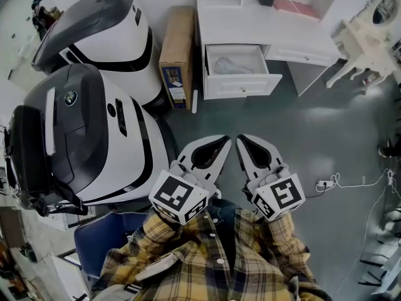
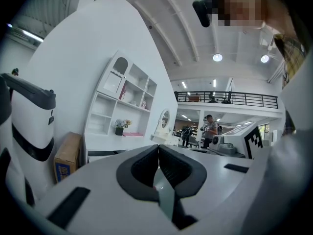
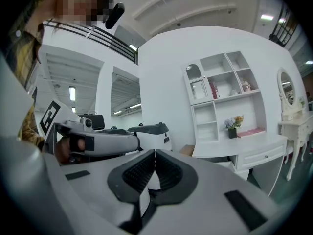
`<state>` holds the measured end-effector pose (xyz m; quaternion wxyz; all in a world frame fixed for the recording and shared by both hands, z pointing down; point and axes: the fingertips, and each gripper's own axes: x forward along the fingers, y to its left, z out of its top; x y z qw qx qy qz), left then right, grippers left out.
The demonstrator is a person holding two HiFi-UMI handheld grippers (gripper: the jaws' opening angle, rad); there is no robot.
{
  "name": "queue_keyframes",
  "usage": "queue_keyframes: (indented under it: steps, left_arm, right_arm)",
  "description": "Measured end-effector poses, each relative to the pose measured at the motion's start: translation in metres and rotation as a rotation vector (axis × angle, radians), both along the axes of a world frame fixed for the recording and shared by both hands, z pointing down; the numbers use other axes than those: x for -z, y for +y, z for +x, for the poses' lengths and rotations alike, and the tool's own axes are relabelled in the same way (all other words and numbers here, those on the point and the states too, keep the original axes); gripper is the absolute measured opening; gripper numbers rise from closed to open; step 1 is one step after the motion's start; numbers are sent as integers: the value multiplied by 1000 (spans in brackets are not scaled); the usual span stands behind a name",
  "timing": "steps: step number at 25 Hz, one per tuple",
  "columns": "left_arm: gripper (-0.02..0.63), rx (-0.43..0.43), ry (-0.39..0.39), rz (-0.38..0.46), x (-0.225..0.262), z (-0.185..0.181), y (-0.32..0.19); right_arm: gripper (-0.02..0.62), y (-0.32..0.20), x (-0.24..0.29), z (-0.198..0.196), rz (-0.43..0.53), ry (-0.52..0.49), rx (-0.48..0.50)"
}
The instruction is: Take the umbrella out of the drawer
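Note:
A white desk stands at the far side of the grey floor, and its left drawer is pulled open. Inside the drawer lies a pale, wrapped umbrella. My left gripper and right gripper are held side by side close to my body, well short of the drawer, both pointing toward it. In the left gripper view the jaws meet at the tips with nothing between them. The right gripper view shows the same shut, empty jaws. From both gripper views the umbrella is hidden.
Two big white-and-black machines fill the left side. A cardboard box leans beside the desk. A white dressing table with a mirror stands at the right. A cable and plug strip lie on the floor. A blue chair is beside me.

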<state>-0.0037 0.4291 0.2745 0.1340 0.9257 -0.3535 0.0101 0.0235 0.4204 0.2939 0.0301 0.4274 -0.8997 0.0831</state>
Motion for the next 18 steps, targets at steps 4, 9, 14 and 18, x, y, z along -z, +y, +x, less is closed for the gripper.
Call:
queue_keyframes:
  steps: [4,9,14,18]
  left_arm:
    - [23,-2,6,-8,-3,-3,-38]
    - [23,-21,14,-23,-2,-3,-98]
    - [23,-45,21,-42,-4,-7,-159]
    - [23,-65,33,-50,-4,-14,-200]
  right_arm:
    - [17,-34,-4,-4,-12,6,0]
    - [17,-91,-6,-5,-33,14,-15]
    - [17,-150,-6,-6,-52,22,-50]
    - [17,-189,-6,-11,-59,34,-75]
